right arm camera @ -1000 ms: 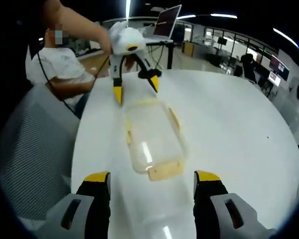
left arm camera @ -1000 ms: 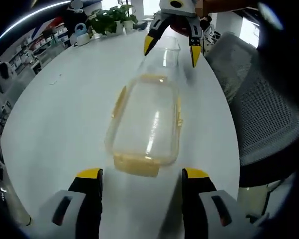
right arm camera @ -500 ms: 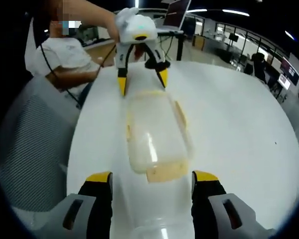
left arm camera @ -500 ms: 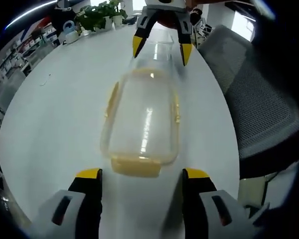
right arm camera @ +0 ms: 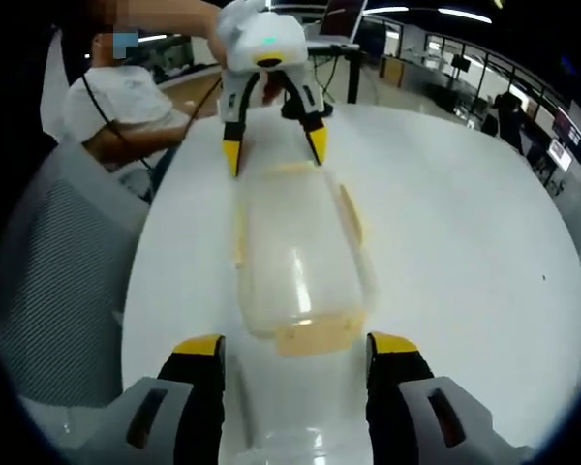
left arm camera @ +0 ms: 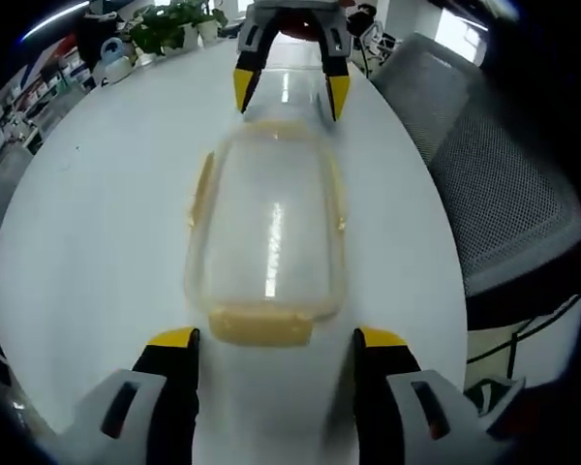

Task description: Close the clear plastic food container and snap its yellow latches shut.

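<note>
Container on the white table, long axis running away between our left gripper's spread jaws; near latch just ahead, chair alongside. From the right gripper, jaws likewise apart, the container lies lengthwise between both grippers, nothing in the way.

opposing views, close above shared container, table

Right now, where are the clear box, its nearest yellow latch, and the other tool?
clear container [left arm camera: 269,232]: left gripper view, middle of the lid.
yellow latch [left arm camera: 259,326]: left gripper view, the near end flap.
right tool [left arm camera: 286,89]: left gripper view, between its yellow tips.
</note>
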A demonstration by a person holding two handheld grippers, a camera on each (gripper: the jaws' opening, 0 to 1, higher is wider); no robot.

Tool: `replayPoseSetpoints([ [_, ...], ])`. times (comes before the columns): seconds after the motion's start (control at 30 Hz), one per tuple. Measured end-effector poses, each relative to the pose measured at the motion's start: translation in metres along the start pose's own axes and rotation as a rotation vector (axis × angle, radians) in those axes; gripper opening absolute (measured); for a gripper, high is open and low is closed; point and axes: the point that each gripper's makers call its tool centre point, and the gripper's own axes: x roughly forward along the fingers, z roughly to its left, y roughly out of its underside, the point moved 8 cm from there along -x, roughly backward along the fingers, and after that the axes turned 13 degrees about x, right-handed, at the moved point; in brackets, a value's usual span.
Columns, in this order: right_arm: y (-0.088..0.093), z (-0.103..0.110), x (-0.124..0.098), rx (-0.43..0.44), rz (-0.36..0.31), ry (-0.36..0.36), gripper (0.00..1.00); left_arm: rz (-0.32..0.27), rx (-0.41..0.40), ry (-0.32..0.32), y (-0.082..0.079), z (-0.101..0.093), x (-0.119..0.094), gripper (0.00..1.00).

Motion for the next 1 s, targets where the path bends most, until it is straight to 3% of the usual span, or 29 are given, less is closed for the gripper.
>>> replayPoseSetpoints([
  [0.3,-0.004,-0.005,0.012,-0.025,0.032,-0.003,0.55,0.013,0.021,0.008,-0.001,0.004,0.001,0.63],
  [0.5,0.003,-0.01,0.021,-0.064,0.124,-0.007,0.48,0.021,0.022,0.008,-0.003,0.006,0.002,0.63],
  [0.53,-0.002,-0.012,0.022,-0.107,0.086,-0.007,0.48,0.022,0.023,0.009,-0.004,0.006,0.002,0.63],
  [0.6,-0.002,-0.014,0.02,-0.067,0.102,-0.009,0.45,0.023,0.021,0.009,-0.004,0.006,0.002,0.63],
  [0.83,-0.003,-0.013,0.021,-0.111,0.122,-0.018,0.44,0.021,0.024,0.011,-0.005,0.006,0.002,0.61],
  [1.0,-0.004,-0.012,0.021,-0.113,0.123,-0.019,0.44,0.007,0.054,0.023,-0.01,0.003,0.003,0.53],
])
